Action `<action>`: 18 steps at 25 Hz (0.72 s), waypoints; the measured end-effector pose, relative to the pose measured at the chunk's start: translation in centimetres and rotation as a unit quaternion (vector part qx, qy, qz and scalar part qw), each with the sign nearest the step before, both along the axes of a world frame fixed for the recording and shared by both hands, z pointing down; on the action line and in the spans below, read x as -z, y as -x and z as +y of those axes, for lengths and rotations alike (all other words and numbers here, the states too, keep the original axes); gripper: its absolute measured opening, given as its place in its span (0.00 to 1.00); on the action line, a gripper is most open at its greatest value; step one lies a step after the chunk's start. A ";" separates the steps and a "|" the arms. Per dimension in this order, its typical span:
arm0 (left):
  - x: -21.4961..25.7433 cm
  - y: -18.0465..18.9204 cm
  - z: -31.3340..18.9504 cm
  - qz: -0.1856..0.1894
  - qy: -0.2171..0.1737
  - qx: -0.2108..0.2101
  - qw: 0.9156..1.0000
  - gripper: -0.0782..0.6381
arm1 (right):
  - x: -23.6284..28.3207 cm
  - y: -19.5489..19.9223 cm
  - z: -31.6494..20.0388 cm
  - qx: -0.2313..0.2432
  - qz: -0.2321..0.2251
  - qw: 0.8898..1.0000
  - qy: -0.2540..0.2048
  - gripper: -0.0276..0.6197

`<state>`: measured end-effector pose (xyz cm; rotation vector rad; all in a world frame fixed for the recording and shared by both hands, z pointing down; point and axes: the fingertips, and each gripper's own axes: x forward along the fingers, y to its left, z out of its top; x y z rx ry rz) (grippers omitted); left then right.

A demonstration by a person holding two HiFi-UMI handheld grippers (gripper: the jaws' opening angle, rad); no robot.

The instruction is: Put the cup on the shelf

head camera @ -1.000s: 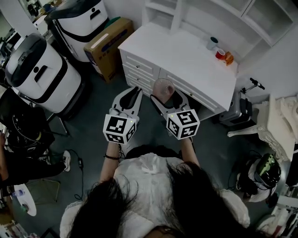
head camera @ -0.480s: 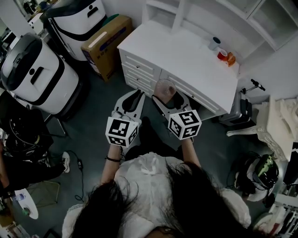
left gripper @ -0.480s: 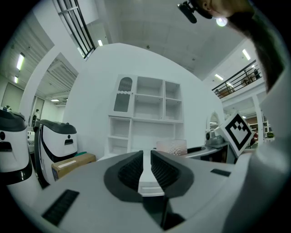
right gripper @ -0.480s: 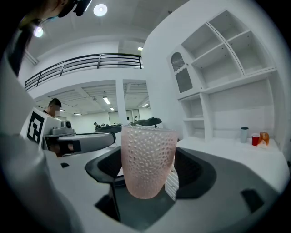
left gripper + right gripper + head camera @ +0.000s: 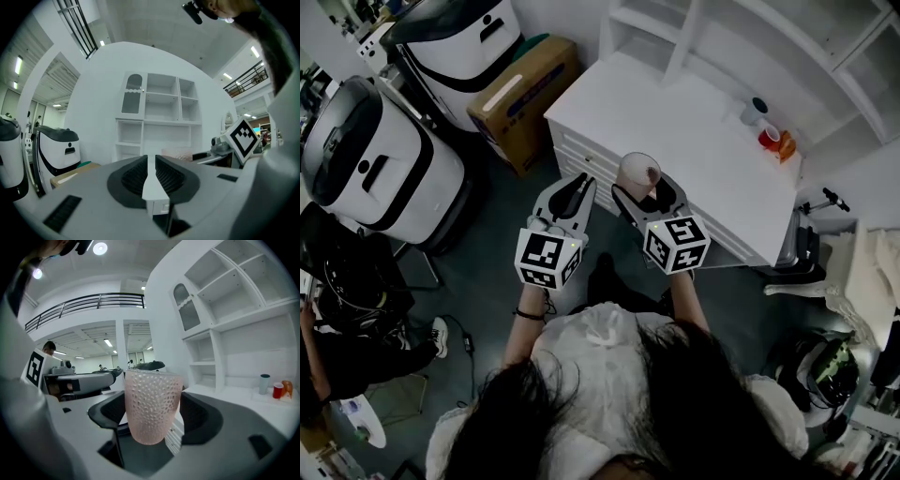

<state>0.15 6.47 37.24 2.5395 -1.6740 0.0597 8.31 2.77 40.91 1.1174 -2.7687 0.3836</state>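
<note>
The right gripper point(image 5: 640, 187) is gripping the cup point(image 5: 637, 172) and carrying it upright, mouth up; in the right gripper view its fingers point(image 5: 202, 414) are pressing on both sides of the pale pink, dimpled cup point(image 5: 152, 404), which is filling the gap between them; the head view is showing the cup held in the air, over the front edge of the white surface point(image 5: 694, 131) and well short of the shelf point(image 5: 727, 28); the shelf is rising white and open-fronted at the back of that surface, and in the right gripper view its compartments point(image 5: 236, 317) are standing to the right of the cup; the left gripper point(image 5: 576, 183) is riding just beside the right one, off the surface's front edge, and its fingers point(image 5: 133, 176) are drawn in to a narrow slit with nothing between them; far back on the surface a small white cup point(image 5: 754, 110), a red cup point(image 5: 769, 137) and an orange item point(image 5: 786, 147) are sitting close together; a cardboard box point(image 5: 520, 98) is lying on the floor to the left of the drawers.
</note>
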 end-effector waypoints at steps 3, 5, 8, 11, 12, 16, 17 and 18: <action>0.6 0.1 -4.2 -0.002 -0.003 -0.004 1.000 0.20 | 0.3 0.4 -4.2 0.000 -0.004 1.000 0.000 0.58; 0.8 0.3 -6.6 -0.002 -0.004 -0.004 1.000 0.19 | 0.2 0.6 -6.6 0.000 -0.005 1.000 0.003 0.58; 0.5 0.6 -9.6 -0.005 0.000 -0.004 1.000 0.20 | -0.2 0.9 -9.7 0.000 -0.006 1.000 0.006 0.58; 0.1 1.1 -12.1 -0.005 0.003 0.000 1.000 0.19 | -0.5 1.2 -12.2 0.002 -0.007 1.000 0.007 0.58; 0.0 1.1 -12.8 -0.004 0.004 0.002 1.000 0.20 | -0.7 1.3 -12.8 0.004 -0.007 1.000 0.008 0.58; -0.4 1.1 -14.7 -0.006 0.013 0.004 1.000 0.19 | -1.3 1.3 -14.6 0.006 -0.009 1.000 0.017 0.58; -0.5 1.0 -15.0 -0.007 0.016 0.003 1.000 0.20 | -1.5 1.3 -14.9 0.006 -0.010 1.000 0.020 0.58; -0.7 0.9 -15.3 -0.009 0.019 0.001 1.000 0.19 | -1.6 1.3 -15.1 0.006 -0.011 1.000 0.022 0.58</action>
